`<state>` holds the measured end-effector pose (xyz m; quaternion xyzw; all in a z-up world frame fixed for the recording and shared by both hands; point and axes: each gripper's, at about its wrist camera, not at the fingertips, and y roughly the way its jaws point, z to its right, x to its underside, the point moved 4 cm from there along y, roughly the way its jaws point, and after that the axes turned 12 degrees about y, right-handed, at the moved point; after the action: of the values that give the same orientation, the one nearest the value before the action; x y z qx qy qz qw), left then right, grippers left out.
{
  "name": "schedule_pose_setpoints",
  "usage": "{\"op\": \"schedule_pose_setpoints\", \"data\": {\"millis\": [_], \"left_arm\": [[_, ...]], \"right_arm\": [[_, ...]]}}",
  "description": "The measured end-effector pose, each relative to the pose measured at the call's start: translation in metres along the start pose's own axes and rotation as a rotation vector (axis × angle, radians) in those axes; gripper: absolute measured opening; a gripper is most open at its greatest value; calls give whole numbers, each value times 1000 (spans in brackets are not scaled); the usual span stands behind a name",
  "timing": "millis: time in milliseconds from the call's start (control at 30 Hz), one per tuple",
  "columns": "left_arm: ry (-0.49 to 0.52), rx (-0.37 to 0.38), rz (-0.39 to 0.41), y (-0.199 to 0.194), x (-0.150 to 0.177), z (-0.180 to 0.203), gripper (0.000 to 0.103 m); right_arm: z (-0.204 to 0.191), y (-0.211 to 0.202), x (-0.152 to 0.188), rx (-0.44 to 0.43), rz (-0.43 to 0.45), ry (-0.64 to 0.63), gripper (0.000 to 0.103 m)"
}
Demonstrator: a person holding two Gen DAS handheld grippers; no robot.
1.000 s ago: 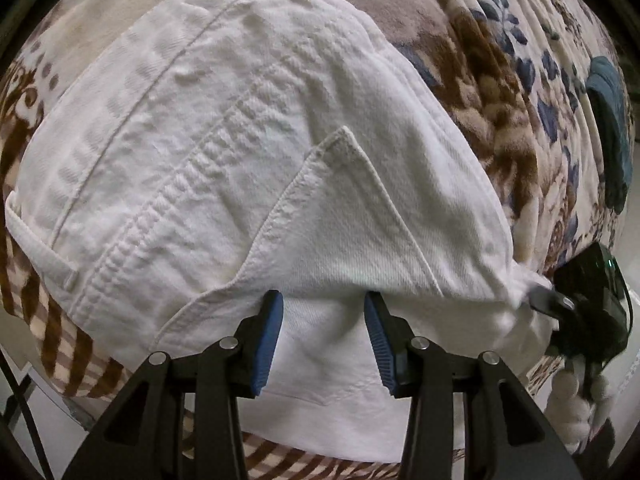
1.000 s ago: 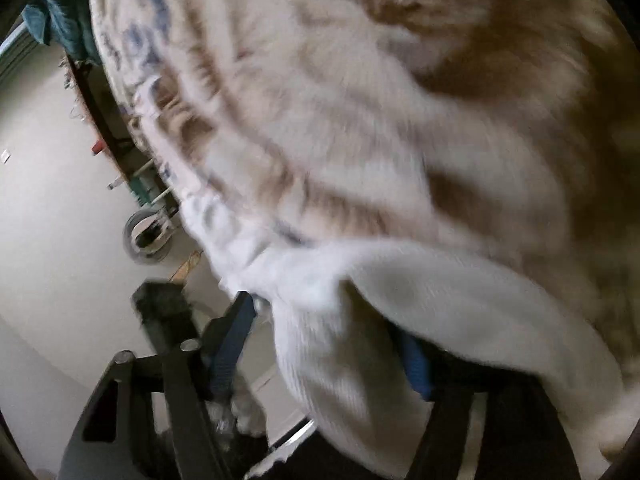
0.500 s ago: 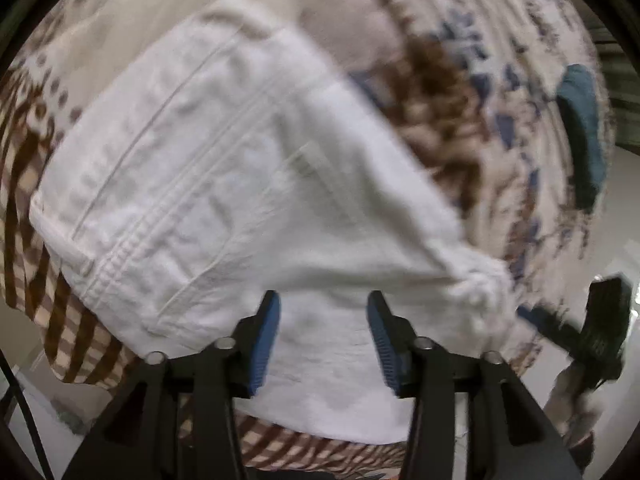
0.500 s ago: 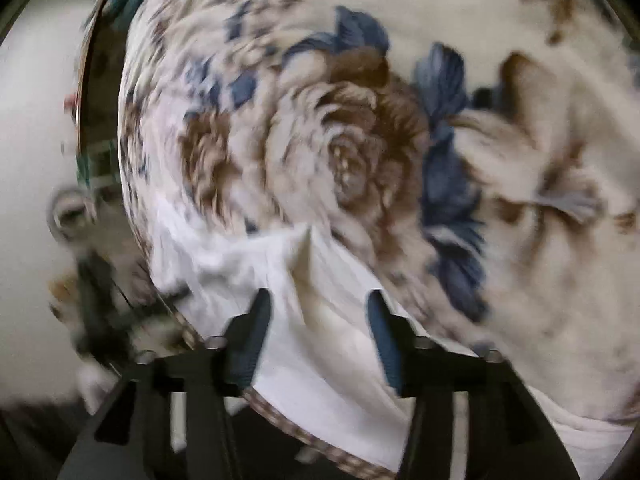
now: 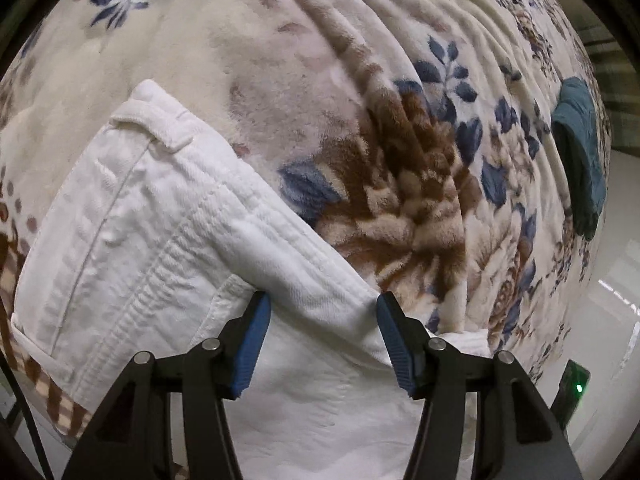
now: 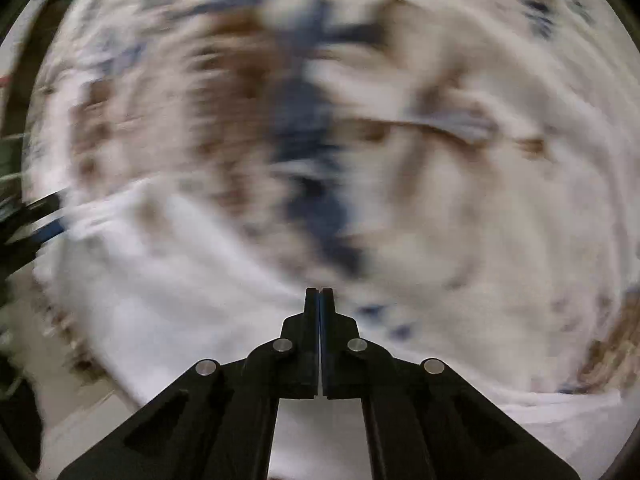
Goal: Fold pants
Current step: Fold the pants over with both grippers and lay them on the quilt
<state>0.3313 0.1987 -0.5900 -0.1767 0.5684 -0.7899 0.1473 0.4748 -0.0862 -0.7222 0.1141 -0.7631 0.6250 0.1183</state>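
White pants (image 5: 160, 248) lie folded on a floral fleece blanket (image 5: 304, 60), waistband and belt loop toward the upper left. My left gripper (image 5: 323, 312) is open just above the pants' right folded edge, blue pads either side of it, holding nothing. In the blurred right wrist view the pants (image 6: 160, 280) show as a white patch at lower left. My right gripper (image 6: 320, 294) is shut with its fingers pressed together and nothing between them, over the blanket (image 6: 460, 200).
A teal garment (image 5: 580, 152) lies at the blanket's far right edge. A dark device with a green light (image 5: 576, 384) sits low right beyond the bed edge. The left gripper's fingers (image 6: 36, 224) appear blurred at the right view's left edge.
My right gripper let go of the pants' edge, then closed empty while swinging over the blanket. My left gripper stayed open and shifted right, so the pants now sit lower left in its view.
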Motion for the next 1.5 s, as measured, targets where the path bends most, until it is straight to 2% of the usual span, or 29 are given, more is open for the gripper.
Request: {"op": "schedule_pose_setpoints", "data": {"millis": [67,133,200,233,267,333,400,433,500,533,633,667,700,733,767,800,833,867,900,967,1100,1167,1200,1233,1300,1333,1367,1433,1500], "left_arm": [[8,-4,-11,1,1,2,53],[15,10,3,-6,-2,11,53],[77,10,41,-19,-2,31,54],[110,7,51,-23,-2,40,65],[155,6,50,-26,-2,54,70],[180,87,2,-19,0,83,72],[157,182,-74,-2,4,106,72],[153,208,-129,10,7,120,72],[151,273,-224,34,17,146,72],[148,265,-279,49,24,157,72],[65,291,-399,88,39,169,70],[17,310,-414,99,42,169,70],[-2,304,-412,104,44,169,65],[-15,264,-390,110,43,166,53],[-16,243,-372,112,41,165,48],[-9,218,-355,113,39,164,36],[-12,207,-345,114,38,162,30],[-23,212,-340,114,38,161,30],[-34,217,-341,114,38,160,30],[-131,260,-342,116,36,155,31],[-266,343,-359,117,30,145,44],[-274,385,-351,107,27,147,54],[-252,391,-352,102,27,150,58],[-193,390,-353,92,27,158,61],[-85,360,-339,77,28,168,63],[-54,355,-327,70,29,171,64],[-6,340,-308,63,30,174,66],[80,288,-267,54,30,180,68],[143,267,-237,55,25,186,68]], "right_arm": [[22,3,-7,-114,-40,144,1],[37,-17,-10,-175,-12,190,5],[40,-37,-7,-201,9,159,25],[44,-51,-3,-149,31,122,55],[45,-56,1,-114,36,100,72],[56,-60,6,-59,14,131,72],[66,-58,13,-121,-20,185,72],[69,-61,17,-178,-15,159,72],[58,-62,28,-120,-4,2,72],[53,-59,35,-69,-9,-89,71],[53,-45,49,-66,-66,-211,68],[55,-37,53,-30,-70,-255,56],[56,-29,53,12,-71,-281,42],[60,-21,54,49,-78,-296,13],[67,-20,53,51,-67,-273,11],[72,-22,50,20,-51,-229,9],[84,-25,45,-27,-42,-135,8],[97,-28,41,-73,-54,-57,3],[108,-29,38,-104,-58,19,3],[131,-27,33,-202,-65,178,3],[147,-16,33,-228,-25,281,4],[150,-12,39,-249,-28,339,4],[153,-16,41,-246,-28,354,6],[154,-26,44,-233,-11,361,13],[145,-53,53,-163,80,326,20],[136,-69,61,-136,133,298,29],[123,-78,67,-160,156,275,38],[87,-85,79,-255,153,222,40],[60,-67,79,-363,80,214,39]]}}
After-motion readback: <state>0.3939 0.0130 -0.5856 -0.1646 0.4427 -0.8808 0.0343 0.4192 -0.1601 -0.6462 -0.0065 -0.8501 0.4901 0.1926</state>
